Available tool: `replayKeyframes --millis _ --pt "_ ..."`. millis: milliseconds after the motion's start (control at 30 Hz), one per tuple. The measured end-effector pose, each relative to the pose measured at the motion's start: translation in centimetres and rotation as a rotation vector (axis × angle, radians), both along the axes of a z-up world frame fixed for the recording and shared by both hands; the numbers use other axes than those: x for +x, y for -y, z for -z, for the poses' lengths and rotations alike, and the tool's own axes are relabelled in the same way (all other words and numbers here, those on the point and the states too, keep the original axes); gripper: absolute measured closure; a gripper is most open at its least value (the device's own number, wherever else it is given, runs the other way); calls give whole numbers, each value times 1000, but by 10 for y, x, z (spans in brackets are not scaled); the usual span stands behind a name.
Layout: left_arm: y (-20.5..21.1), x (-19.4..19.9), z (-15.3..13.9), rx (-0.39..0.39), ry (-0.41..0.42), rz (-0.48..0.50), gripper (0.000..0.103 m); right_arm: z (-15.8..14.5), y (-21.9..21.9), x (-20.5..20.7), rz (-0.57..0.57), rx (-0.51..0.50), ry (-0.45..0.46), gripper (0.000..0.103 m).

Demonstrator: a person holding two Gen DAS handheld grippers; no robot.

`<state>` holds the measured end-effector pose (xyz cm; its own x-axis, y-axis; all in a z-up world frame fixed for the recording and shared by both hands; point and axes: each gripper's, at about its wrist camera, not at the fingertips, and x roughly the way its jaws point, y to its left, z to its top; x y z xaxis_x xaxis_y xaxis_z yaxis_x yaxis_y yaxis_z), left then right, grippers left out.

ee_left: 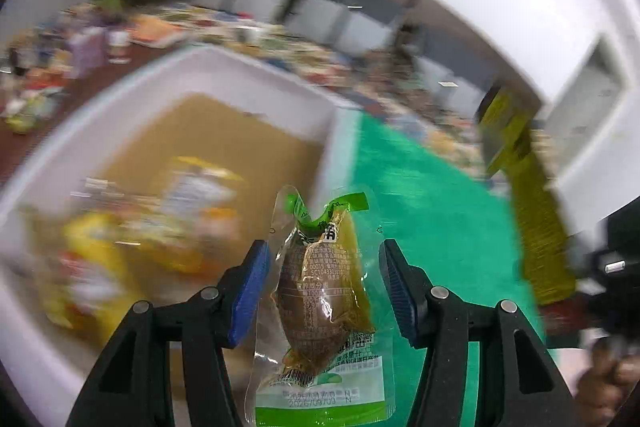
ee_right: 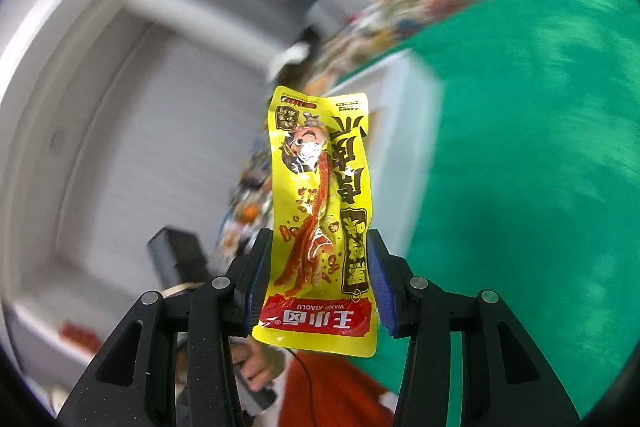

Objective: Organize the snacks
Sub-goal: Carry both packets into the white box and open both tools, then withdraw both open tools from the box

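Left hand-held gripper (ee_left: 324, 291) clamped on a clear snack pouch (ee_left: 322, 311), held above a white bin (ee_left: 256, 75) of blurred snacks. Right hand-held gripper (ee_right: 320, 279) gripping a yellow snack packet (ee_right: 320, 219), upright over the green table (ee_right: 520, 167).

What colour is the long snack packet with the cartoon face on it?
The long plastic snack packet is bright yellow with a red band at one end, clearest in the right wrist view.

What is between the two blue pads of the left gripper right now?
A clear snack packet with green trim and a brown piece inside, gripped by the left gripper. The left wrist view shows it.
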<state>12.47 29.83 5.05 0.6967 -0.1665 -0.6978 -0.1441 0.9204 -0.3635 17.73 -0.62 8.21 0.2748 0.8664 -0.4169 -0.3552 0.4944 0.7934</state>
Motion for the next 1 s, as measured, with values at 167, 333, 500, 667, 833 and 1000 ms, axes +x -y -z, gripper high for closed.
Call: replayKeyframes --millis 167,333,500,667,833,1000 --pt "-61 -16 36 176 -150 -155 43 -4 -128 -5 -105 -143 130 48" --pt "-76 -43 48 266 -166 -227 24 42 -185 -20 -200 -333 122 35" --pt "-61 -63 21 468 -111 -262 10 39 -169 -32 -148 -390 223 34" --pt "-54 -78 -10 526 -35 -361 0 5 -156 -63 -97 -546 528 18" --pt "-47 -91 -19 522 -20 -381 0 2 -159 -68 -65 -679 537 18" --pt "-38 -97 -22 548 -36 -382 0 0 -158 -74 -34 -736 512 18"
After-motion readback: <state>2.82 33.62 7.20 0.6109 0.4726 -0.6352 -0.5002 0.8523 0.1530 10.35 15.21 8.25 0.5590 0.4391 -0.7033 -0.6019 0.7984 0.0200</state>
